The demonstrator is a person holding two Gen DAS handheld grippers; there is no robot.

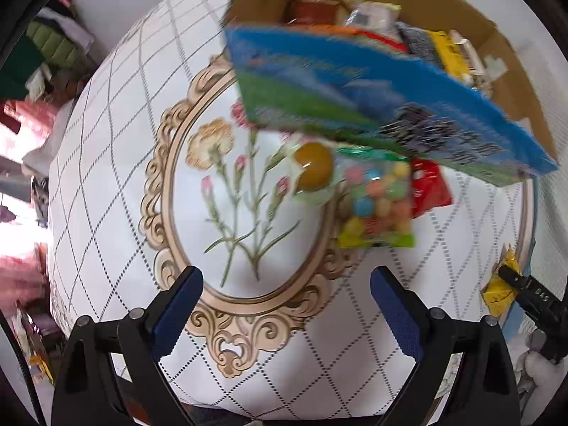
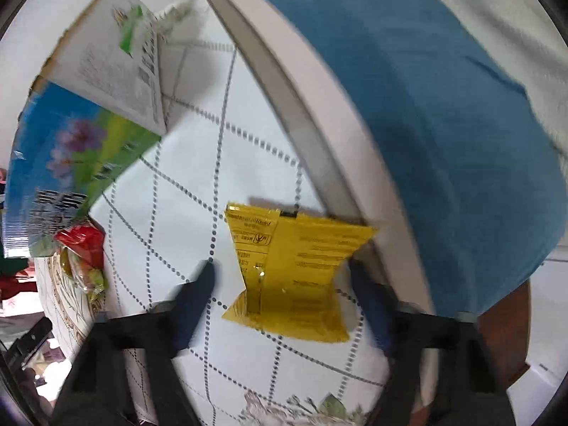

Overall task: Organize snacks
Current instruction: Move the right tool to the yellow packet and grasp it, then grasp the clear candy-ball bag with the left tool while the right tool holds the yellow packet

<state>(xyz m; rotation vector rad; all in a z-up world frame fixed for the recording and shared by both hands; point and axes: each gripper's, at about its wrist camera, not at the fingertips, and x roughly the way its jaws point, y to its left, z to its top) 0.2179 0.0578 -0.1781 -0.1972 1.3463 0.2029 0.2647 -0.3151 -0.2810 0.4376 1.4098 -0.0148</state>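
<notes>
We see the cardboard box (image 1: 511,81) holding assorted snack packets; left hand-held gripper (image 1: 285,310) released above the desk (image 1: 106,177), right hand-held gripper (image 2: 284,284) straddling the yellow packet (image 2: 294,269), pads not touching.

- Cardboard box (image 1: 507,81), top of the left wrist view: cut off by the frame's upper edge.
- Blue-green flap (image 1: 355,81) hides part of the red packet (image 1: 429,184).
- Flap print: blurred, unreadable.

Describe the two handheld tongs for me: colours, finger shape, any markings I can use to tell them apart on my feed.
Both look alike. The left tongs have black angular frames with round silver pivot bolts and two flat fingers faced with dark blue dotted pads. The right tongs show the same black frame and dark blue fingers, blurred here. White digits mark the right one's black body, too small to read.
</notes>
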